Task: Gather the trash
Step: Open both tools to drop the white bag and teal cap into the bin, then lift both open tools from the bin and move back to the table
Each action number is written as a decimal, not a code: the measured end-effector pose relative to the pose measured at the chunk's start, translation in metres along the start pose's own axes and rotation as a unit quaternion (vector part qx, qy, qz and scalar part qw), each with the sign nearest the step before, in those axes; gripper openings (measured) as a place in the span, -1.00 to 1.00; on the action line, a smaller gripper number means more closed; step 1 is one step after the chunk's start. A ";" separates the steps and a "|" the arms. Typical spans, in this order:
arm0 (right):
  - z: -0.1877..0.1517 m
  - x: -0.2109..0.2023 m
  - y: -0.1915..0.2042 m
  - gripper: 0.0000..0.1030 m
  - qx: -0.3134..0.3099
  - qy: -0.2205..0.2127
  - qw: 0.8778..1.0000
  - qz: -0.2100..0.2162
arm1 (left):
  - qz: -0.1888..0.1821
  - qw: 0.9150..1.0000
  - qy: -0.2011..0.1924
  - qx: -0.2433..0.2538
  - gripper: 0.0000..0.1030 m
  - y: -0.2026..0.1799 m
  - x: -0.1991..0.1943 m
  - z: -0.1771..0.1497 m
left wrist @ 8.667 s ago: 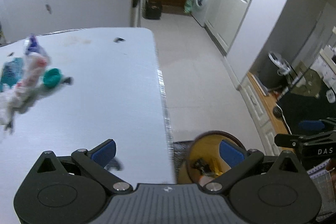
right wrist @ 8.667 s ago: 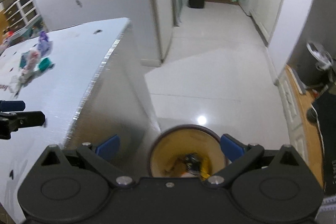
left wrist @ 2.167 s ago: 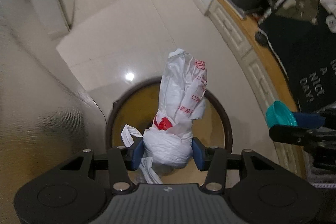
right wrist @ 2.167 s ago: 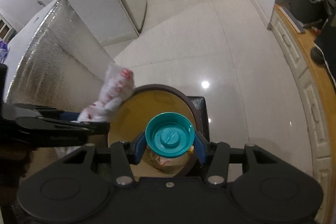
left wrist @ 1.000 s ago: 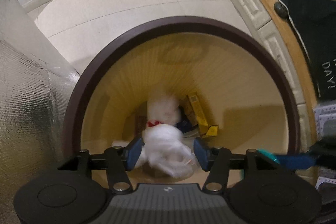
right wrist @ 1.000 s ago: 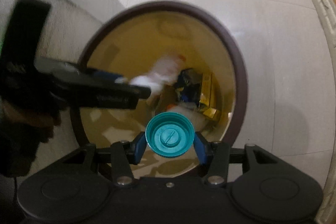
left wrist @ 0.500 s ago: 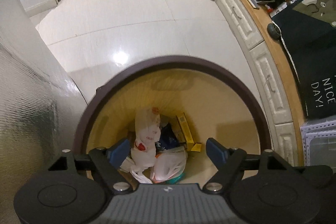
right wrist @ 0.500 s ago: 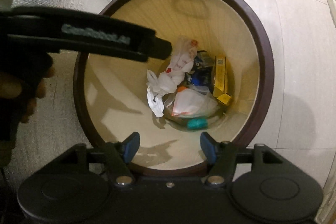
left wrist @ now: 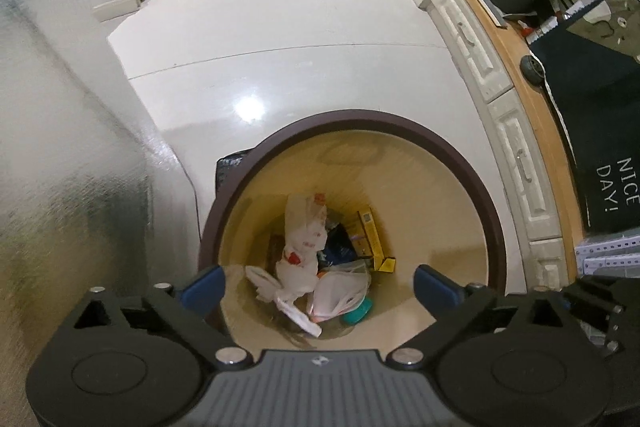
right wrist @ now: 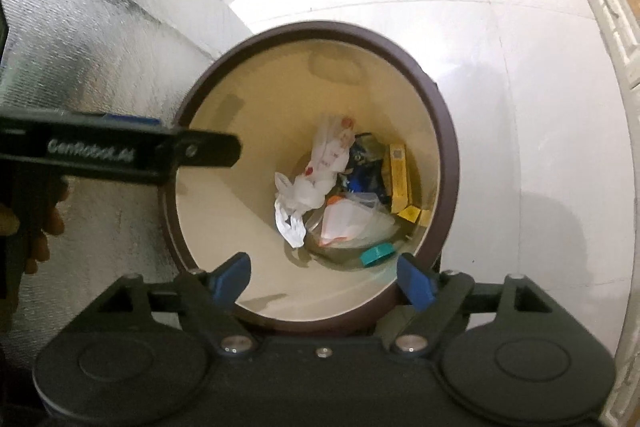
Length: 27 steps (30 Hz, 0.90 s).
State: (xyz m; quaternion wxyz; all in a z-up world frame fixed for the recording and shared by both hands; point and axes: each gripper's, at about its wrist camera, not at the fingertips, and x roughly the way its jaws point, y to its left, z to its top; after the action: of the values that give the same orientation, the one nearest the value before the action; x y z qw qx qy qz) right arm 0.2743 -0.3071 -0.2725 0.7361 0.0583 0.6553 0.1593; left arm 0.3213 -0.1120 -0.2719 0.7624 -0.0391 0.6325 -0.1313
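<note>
A round trash bin with a brown rim and cream inside stands on the floor below both grippers. At its bottom lie the white plastic bag with red print, the teal lid, a yellow box and other wrappers. My left gripper is open and empty above the bin; it also shows from the side in the right wrist view. My right gripper is open and empty above the bin's near rim.
The silver foil-covered table side stands left of the bin. White tiled floor lies beyond. White cabinet fronts with a wooden top and a dark mat are to the right.
Both grippers have risen slightly above the bin and stay open. The bag and teal lid, dropped within the last second, lie still at the bottom.
</note>
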 end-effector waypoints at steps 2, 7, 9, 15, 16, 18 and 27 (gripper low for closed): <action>0.000 -0.008 0.000 0.72 -0.003 -0.006 1.000 -0.004 | 0.001 1.000 0.001 -0.003 1.00 0.002 -0.007 -0.003; 0.000 -0.027 0.003 0.87 -0.009 -0.018 1.000 -0.013 | 0.009 1.000 -0.002 -0.004 1.00 0.003 -0.027 -0.012; 0.000 -0.035 0.004 0.93 -0.011 -0.024 0.999 -0.019 | 0.009 1.000 -0.002 -0.003 1.00 0.003 -0.035 -0.016; -0.001 -0.056 0.004 0.99 -0.008 -0.043 0.998 -0.034 | 0.017 1.000 -0.008 -0.006 1.00 0.004 -0.058 -0.028; -0.002 -0.059 0.005 0.99 -0.008 -0.045 0.998 -0.036 | 0.017 1.000 -0.009 -0.007 1.00 0.004 -0.062 -0.030; -0.003 -0.065 0.006 1.00 -0.007 -0.048 0.998 -0.039 | 0.015 1.000 -0.008 -0.007 1.00 0.004 -0.068 -0.035; -0.014 -0.086 0.018 1.00 -0.018 -0.054 0.997 -0.053 | 0.015 1.000 -0.018 -0.007 1.00 0.000 -0.097 -0.054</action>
State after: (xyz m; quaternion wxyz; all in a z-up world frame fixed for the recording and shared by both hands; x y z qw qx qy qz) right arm 0.2495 -0.3190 -0.1876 0.7785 0.0183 0.6141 0.1284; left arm 0.2529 -0.0821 -0.1899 0.7753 -0.0371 0.6200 -0.1146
